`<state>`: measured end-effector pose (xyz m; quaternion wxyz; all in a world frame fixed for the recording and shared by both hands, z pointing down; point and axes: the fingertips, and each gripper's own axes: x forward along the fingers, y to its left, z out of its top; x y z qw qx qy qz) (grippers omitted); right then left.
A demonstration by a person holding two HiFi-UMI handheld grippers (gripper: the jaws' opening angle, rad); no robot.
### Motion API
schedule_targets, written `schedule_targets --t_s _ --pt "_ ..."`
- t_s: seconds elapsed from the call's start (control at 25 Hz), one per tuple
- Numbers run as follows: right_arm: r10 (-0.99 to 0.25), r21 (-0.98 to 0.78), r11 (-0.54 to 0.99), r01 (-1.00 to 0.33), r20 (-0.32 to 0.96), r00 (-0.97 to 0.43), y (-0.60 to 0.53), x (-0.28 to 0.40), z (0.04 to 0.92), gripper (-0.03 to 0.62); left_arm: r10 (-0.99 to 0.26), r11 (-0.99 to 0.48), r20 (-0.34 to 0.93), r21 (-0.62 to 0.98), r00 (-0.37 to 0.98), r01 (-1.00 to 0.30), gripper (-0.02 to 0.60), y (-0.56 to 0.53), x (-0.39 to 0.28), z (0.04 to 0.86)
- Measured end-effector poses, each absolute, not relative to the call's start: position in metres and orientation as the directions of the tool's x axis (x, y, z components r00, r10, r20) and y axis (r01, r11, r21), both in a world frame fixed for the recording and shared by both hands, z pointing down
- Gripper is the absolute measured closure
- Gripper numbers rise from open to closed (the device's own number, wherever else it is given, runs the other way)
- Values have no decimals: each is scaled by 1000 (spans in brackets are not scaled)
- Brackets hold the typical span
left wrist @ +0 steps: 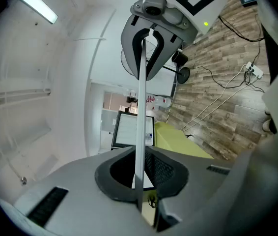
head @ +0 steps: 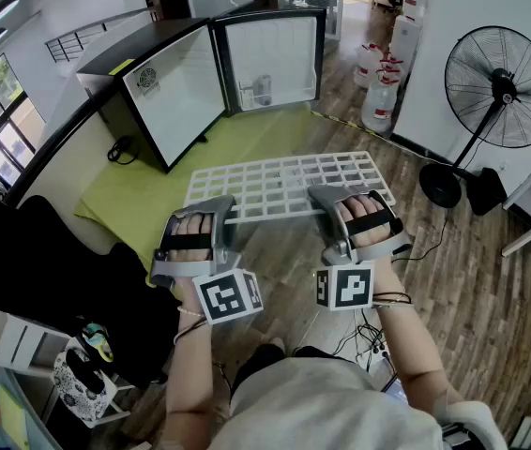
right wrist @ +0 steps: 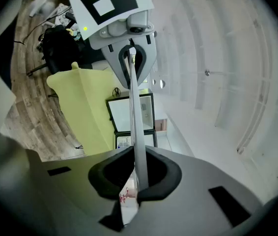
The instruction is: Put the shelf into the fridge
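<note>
A white wire shelf [head: 284, 184] is held level above the wooden floor, its near edge in both grippers. My left gripper [head: 215, 210] is shut on the near left part and my right gripper [head: 329, 202] on the near right part. Beyond it a small black fridge [head: 153, 87] stands with its door [head: 270, 59] swung open and its white inside showing. In the left gripper view the shelf [left wrist: 140, 107] runs edge-on as a thin white strip through the left gripper [left wrist: 139, 177]. The right gripper view shows the same strip of shelf [right wrist: 133, 107] clamped in the right gripper [right wrist: 138, 173].
The fridge stands on a green mat [head: 237, 143]. A black floor fan [head: 502, 87] is at the right and water bottles [head: 381, 82] stand beside the wall. A black bag [head: 50, 270] lies at the left, and cables [head: 371, 340] trail on the floor near the person.
</note>
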<state>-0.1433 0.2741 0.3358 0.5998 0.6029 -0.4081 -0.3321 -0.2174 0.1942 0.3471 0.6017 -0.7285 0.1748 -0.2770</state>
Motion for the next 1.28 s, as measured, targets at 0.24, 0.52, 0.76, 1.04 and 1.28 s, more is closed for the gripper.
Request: schedule_targets --t_s 0.24,0.52,0.76,1.04,1.28 --pt "-923 992 43 -116 84 376 259 -159 337 553 -630 -226 173 -973 757 34 534 186 -240 346" --pt "-943 989 31 -142 76 325 238 -173 338 553 -671 -210 165 -977 723 27 532 169 -258 343" --pt "-940 993 7 -114 46 339 225 -169 334 527 -674 -226 160 -974 721 4 532 155 -253 345" --pt "-934 995 -16 -101 21 356 201 -155 330 546 -657 -198 123 -980 744 -13 532 130 -240 337" --pt "-924 994 -30 -107 13 383 181 -146 331 549 -632 -187 118 -982 766 -3 532 108 -229 335"
